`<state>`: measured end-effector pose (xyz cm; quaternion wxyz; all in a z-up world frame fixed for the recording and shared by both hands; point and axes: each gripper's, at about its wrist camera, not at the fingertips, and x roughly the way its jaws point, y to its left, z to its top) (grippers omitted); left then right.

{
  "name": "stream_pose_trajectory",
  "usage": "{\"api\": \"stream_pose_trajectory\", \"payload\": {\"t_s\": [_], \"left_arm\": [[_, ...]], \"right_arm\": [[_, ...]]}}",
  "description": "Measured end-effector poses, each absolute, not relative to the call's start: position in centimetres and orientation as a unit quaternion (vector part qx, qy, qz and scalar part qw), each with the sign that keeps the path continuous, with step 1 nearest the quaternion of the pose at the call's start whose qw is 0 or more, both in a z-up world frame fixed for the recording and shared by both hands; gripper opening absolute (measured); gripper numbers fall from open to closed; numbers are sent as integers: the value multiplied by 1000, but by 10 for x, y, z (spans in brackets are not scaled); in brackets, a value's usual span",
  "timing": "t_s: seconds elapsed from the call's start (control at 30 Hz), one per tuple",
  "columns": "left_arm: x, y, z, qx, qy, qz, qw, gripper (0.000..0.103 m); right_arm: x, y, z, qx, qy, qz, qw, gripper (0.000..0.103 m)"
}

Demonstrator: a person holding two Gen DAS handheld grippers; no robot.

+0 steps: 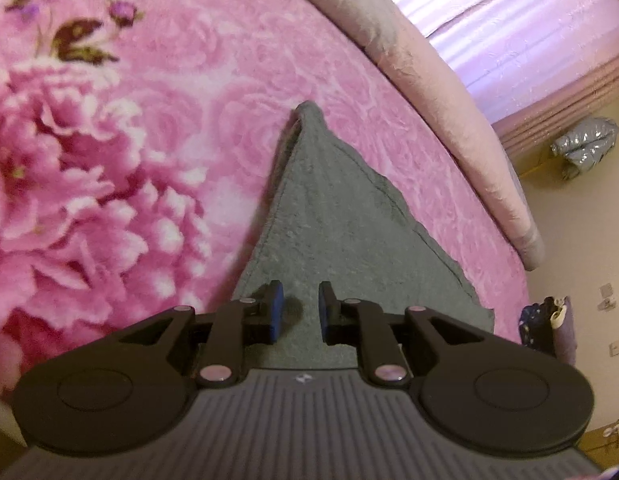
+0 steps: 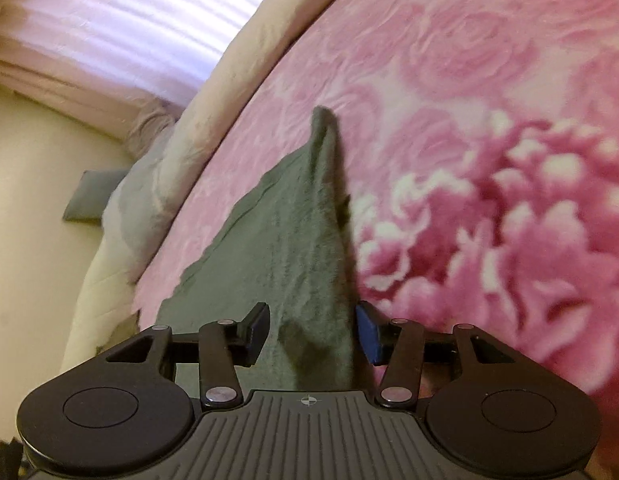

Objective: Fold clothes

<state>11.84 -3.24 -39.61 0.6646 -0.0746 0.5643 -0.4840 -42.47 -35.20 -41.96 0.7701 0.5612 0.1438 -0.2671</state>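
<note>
A grey towel lies folded on the pink floral blanket, narrowing to a far corner in both wrist views. My left gripper hovers over the towel's near end; its blue pads stand a narrow gap apart and flat cloth shows between them, unpinched. In the right wrist view the same towel runs away from my right gripper, whose jaws stand wide apart. The towel's right edge passes between the fingers without either pad pressing on it.
The blanket covers a bed with a beige quilt edge along its side. Beyond lie a pale floor, pink curtains, a grey shiny bag, and a grey cushion on the floor.
</note>
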Motion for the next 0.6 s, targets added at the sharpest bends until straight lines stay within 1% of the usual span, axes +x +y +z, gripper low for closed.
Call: {"api": "stream_pose_trajectory", "payload": {"t_s": [0.1, 0.13, 0.17, 0.2, 0.23, 0.33, 0.43, 0.5, 0.6], "left_arm": [[126, -37, -408, -83, 579, -482, 653, 13], [126, -37, -411, -86, 581, -482, 651, 13], [127, -37, -412, -88, 581, -484, 649, 13], [127, -37, -414, -90, 581, -485, 648, 13], [128, -38, -414, -91, 581, -486, 647, 13], [131, -39, -415, -92, 585, -489, 641, 13], [134, -40, -415, -92, 589, -493, 634, 13], [136, -40, -416, -95, 592, -494, 630, 13], [139, -36, -416, -101, 596, -495, 624, 13]], "right_arm": [[-419, -354, -419, 558, 161, -257, 772, 50], [-416, -356, -418, 559, 171, -259, 768, 46], [-414, -357, -418, 561, 181, -262, 764, 24], [-412, -358, -418, 562, 191, -264, 760, 14], [-409, -358, -418, 566, 200, -271, 752, 8], [-390, -357, -402, 541, 249, -309, 741, 5], [-356, -349, -376, 490, 323, -370, 720, 5], [-321, -336, -354, 417, 381, -418, 711, 5], [-263, -302, -329, 302, 423, -453, 725, 5]]}}
